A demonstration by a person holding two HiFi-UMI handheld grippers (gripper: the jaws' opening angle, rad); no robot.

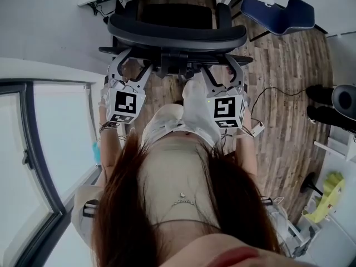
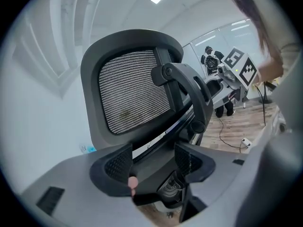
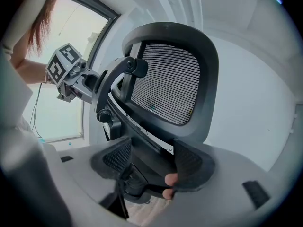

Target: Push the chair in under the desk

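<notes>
Left hand-held gripper (image 1: 133, 63) and right hand-held gripper (image 1: 221, 65) straddle chair (image 1: 178, 35) edge.

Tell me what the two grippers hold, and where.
Left gripper and right gripper straddle the chair's lower back frame; whether either clamps it cannot be told.

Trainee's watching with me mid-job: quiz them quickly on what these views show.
1. Fill in: the backrest has a ____ panel.
2. Which part of the chair do the left tongs and the right tongs both face? A) wheels B) backrest C) seat front
3. True or false: the left tongs are shut tight on nothing.
Key: 1 mesh; 2 B; 3 false, the jaws stand apart with part of the chair between them.
</notes>
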